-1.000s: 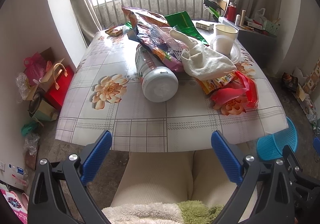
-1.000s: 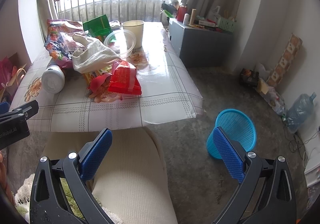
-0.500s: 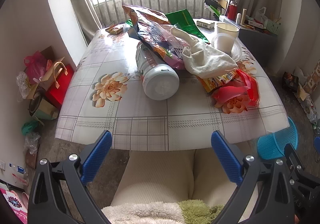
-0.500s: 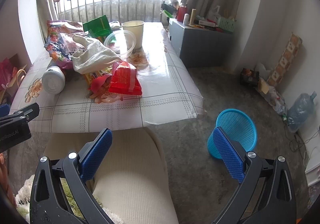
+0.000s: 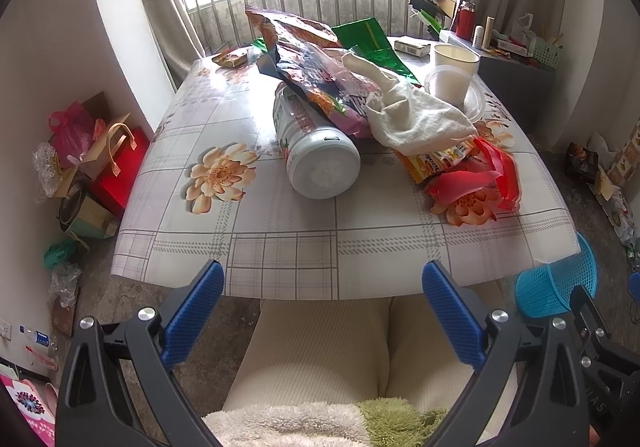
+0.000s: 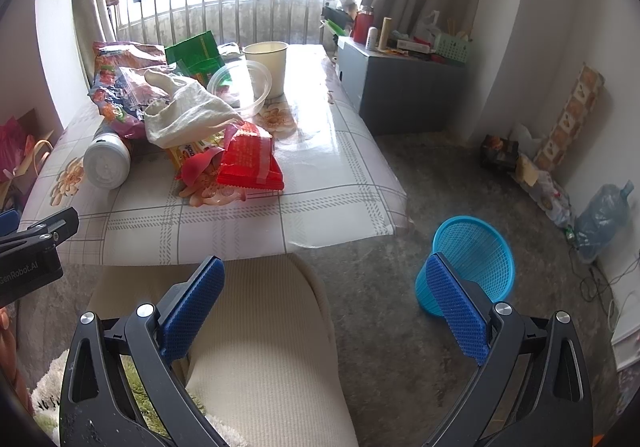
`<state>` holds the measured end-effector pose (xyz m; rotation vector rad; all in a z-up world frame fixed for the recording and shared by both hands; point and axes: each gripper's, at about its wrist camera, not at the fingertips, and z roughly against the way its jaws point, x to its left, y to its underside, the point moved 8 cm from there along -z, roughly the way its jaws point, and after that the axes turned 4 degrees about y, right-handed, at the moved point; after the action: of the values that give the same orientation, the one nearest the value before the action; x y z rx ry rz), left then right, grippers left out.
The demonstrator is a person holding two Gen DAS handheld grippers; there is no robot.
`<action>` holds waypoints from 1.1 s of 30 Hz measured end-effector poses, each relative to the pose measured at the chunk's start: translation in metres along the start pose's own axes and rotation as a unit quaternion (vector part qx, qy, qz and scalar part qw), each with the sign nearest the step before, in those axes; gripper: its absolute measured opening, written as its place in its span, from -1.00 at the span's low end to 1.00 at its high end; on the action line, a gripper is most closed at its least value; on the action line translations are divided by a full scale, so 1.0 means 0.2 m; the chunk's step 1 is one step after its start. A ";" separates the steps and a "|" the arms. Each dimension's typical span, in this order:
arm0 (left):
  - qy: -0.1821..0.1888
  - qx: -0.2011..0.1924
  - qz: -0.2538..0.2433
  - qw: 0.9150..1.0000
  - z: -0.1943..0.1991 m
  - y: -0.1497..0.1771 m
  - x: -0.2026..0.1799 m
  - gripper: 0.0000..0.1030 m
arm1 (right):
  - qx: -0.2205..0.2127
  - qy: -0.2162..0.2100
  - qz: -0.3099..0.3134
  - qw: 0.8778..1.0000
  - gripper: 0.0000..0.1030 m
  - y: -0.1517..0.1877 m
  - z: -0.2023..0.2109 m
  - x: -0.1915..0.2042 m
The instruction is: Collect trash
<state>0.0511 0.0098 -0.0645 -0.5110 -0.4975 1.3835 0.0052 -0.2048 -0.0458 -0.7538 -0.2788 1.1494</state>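
A pile of trash lies on the flowered table (image 5: 256,231): a white canister (image 5: 316,155) on its side, colourful snack bags (image 5: 312,67), a white cloth (image 5: 412,115), a red packet (image 6: 250,161), a clear plastic bowl (image 6: 240,87) and a paper cup (image 6: 268,61). A blue mesh basket (image 6: 470,263) stands on the floor right of the table. My left gripper (image 5: 322,311) is open, held below the table's near edge over the person's lap. My right gripper (image 6: 324,303) is open too, between the lap and the basket. Both hold nothing.
Bags and boxes (image 5: 88,159) crowd the floor left of the table. A grey cabinet (image 6: 400,87) with small items stands at the back right. A water jug (image 6: 604,219) and clutter line the right wall. The person's legs (image 6: 260,347) are below the grippers.
Both grippers have edged slightly closer to the table; the trash looks a little nearer. Neither has opened, shut or taken anything.
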 end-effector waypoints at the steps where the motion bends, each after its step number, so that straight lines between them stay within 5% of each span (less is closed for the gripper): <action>1: 0.000 0.000 0.000 1.000 0.00 0.00 0.00 0.89 | 0.000 0.000 -0.001 1.000 0.87 0.00 0.00 0.00; 22: -0.001 -0.001 0.005 1.000 -0.02 0.00 0.03 0.89 | 0.002 -0.001 -0.010 1.000 0.87 0.00 -0.02 0.01; 33: 0.035 -0.022 -0.005 0.999 -0.09 -0.17 0.07 0.89 | -0.012 -0.034 -0.011 0.999 0.87 -0.10 -0.12 0.03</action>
<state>0.0902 0.0197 -0.0583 -0.5894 -0.4747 1.3424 0.0351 -0.2129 -0.0501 -0.7308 -0.3581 1.1544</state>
